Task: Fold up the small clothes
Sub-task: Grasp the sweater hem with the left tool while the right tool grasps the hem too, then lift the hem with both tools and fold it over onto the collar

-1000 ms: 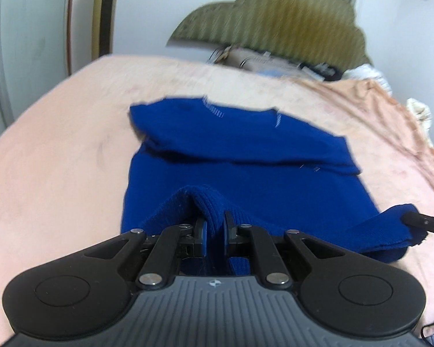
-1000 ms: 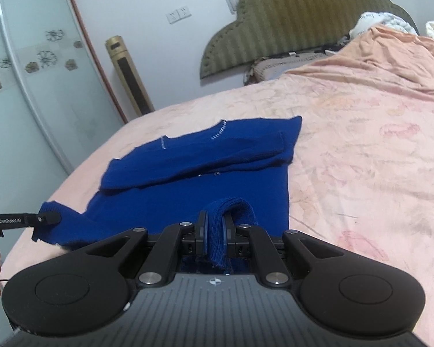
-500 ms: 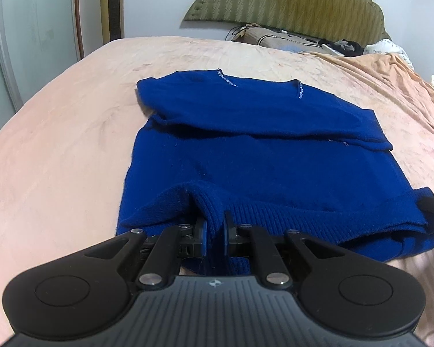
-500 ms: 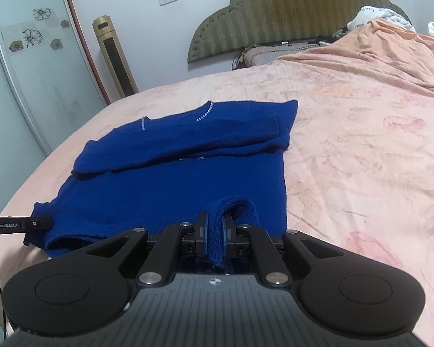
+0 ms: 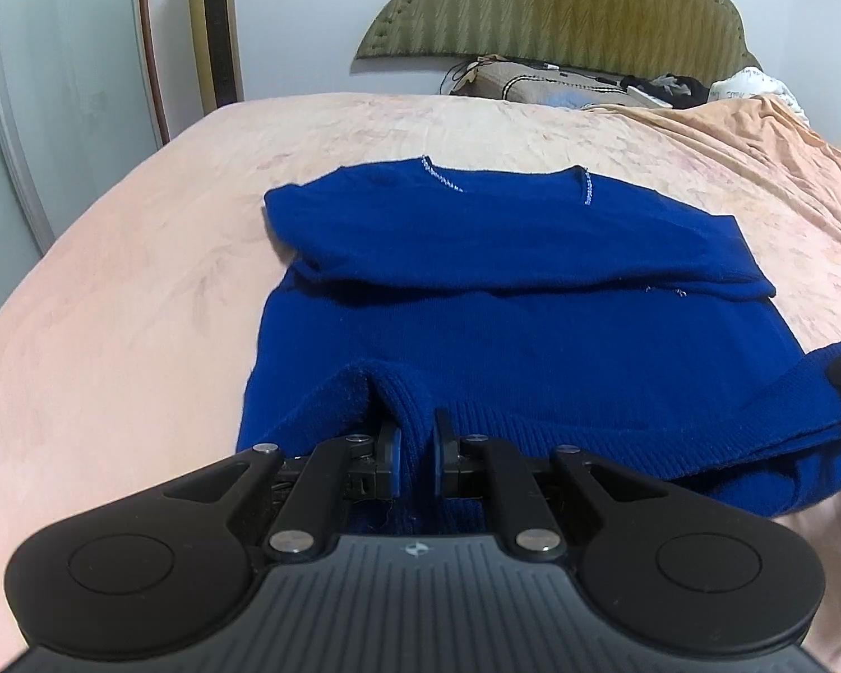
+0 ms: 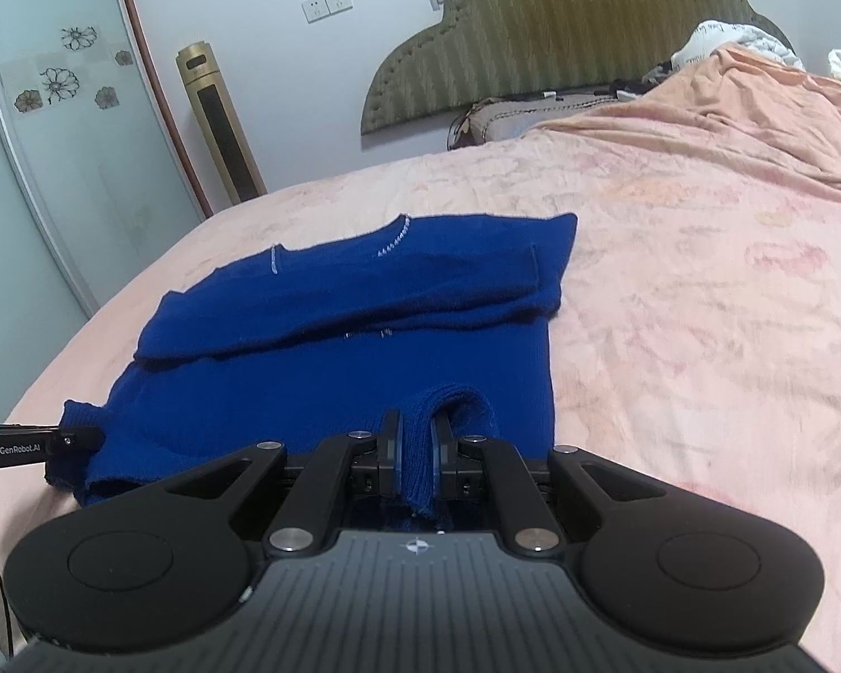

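sweater [image 5: 532, 336] on bed [image 5: 112, 280] | headboard [image 5: 560, 5] behind | tower fan [image 5: 216, 28] left of headboard

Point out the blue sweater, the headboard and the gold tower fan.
sweater [image 5: 532, 347], left wrist view, flat middle of its body.
headboard [image 6: 560, 39], right wrist view, middle of its padded face.
fan [image 6: 218, 129], right wrist view, its dark front panel.

— Right tongs [image 6: 415, 451]?
— Clamped on a pinch of ribbed hem of the blue sweater [image 6: 364, 347].
— Left tongs [image 6: 78, 437]?
— At the far left edge, gripping the hem's other corner.
— Sweater?
— Spread on the pink bed [image 6: 701, 280], top part folded down across the body.
— Behind?
— Green headboard [image 6: 577, 28], gold tower fan [image 6: 218, 123].
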Available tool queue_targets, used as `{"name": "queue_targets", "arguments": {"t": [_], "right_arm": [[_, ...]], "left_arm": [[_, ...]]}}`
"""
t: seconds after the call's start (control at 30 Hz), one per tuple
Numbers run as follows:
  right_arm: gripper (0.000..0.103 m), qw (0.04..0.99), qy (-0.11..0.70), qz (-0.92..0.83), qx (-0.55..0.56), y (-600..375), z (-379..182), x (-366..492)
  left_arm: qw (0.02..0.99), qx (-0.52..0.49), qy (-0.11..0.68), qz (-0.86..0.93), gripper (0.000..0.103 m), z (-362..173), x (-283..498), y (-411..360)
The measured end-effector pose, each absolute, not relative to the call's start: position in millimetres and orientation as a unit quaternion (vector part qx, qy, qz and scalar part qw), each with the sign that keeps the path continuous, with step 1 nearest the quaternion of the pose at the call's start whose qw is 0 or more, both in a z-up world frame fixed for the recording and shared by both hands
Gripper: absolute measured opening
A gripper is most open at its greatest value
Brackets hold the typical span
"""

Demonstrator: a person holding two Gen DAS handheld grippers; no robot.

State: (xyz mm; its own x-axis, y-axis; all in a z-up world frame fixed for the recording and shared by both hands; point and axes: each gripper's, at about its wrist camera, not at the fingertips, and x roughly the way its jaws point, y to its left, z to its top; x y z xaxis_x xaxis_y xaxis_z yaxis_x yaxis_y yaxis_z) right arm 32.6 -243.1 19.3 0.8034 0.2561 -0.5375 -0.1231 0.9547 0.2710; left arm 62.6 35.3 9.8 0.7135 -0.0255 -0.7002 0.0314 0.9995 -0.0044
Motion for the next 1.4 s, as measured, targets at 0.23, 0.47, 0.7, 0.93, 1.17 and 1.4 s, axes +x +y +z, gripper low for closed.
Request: {"name": "queue_targets", "arguments": {"t": [0.23,0.47,0.7,0.93,1.17,1.4], "right_arm": [[0.012,0.945,0.288,0.098,0.120,-244.2,25.2,45.2],[0.012,0.948,0.278,0.095,0.123,-243.1,32.9,57.8],[0.011,0.956,0.259,0.075,0.119,-245.8,43.4,71.0],[0.020,0.948,0.268,0.107,0.136,-250.9,45.3,82.2],[0.083,0.940,0.284,0.188,-0.001,-218.7,28.3,57.5],[0.035,0.927,0.309,0.195,-0.084,-181.7,10.1,77.9]], "left_arm": [[0.929,0.018,0.370,-0.012,0.010,18.0,78.4,28.9],[0.932,0.024,0.362,-0.006,0.010,24.2,92.0,25.9],[0.936,0.014,0.352,0.009,0.010,33.7,105.6,29.1],[0.931,0.018,0.364,0.008,0.010,27.7,122.3,26.7],[0.923,0.005,0.384,0.001,0.010,17.1,130.4,35.3],[0.922,-0.006,0.386,0.000,0.010,16.6,126.3,38.6]]}}
